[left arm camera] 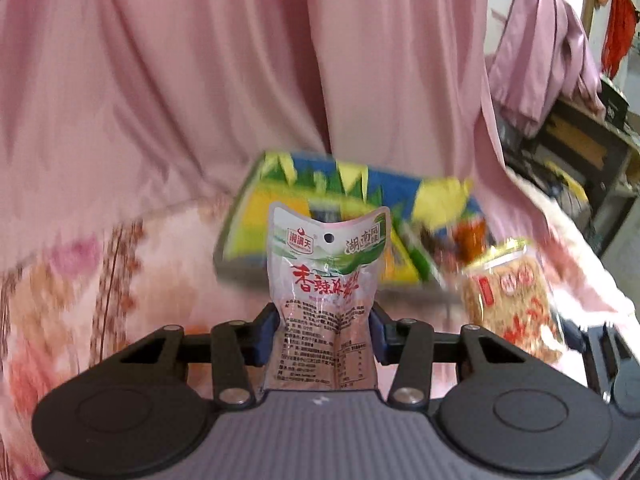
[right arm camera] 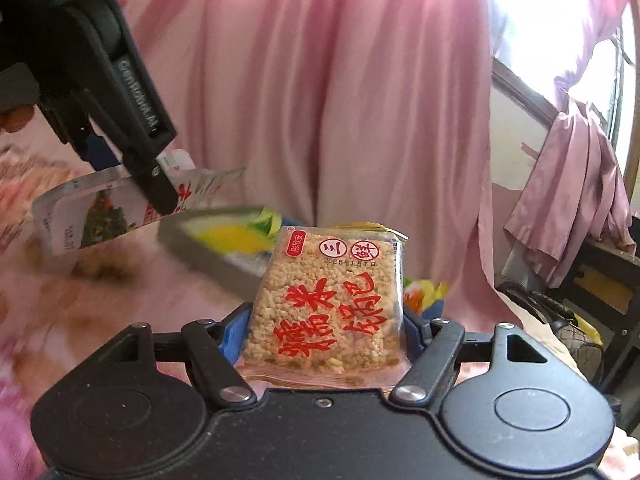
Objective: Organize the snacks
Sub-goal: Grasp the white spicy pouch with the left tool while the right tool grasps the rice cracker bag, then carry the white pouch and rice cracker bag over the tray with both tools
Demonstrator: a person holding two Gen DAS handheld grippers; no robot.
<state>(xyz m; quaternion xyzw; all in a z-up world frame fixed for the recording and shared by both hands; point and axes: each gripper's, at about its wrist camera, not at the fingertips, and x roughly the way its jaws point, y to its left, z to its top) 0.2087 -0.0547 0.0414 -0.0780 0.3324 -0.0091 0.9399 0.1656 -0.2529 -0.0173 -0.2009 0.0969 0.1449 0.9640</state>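
**Two snacks held above a box**

Left hand-held gripper [left arm camera: 324, 330] clamps a clear pouch [left arm camera: 326, 300] between blue pads, jaws narrowed to the pouch's width. The pouch stands upright, long axis toward 12 o'clock, hang hole at the top. Only this view shows the pouch's printed face; the right view shows it side-on at 10 o'clock, tilted, long axis running 8 to 2 o'clock, gripped by the left hand-held gripper [right arm camera: 160, 196].

Right hand-held gripper [right arm camera: 324, 332] grips a rice cake pack [right arm camera: 328, 300] by its lower edges, jaws at medium width, red lettering running along the axis toward 12 o'clock. The left view shows that pack [left arm camera: 512, 300] blurred at 3 o'clock.

Beyond both, a colourful box [left arm camera: 320, 216] lies on a floral bed [left arm camera: 100, 272] before a pink curtain [left arm camera: 200, 60]; the box [right arm camera: 224, 248] is half hidden in the right view.
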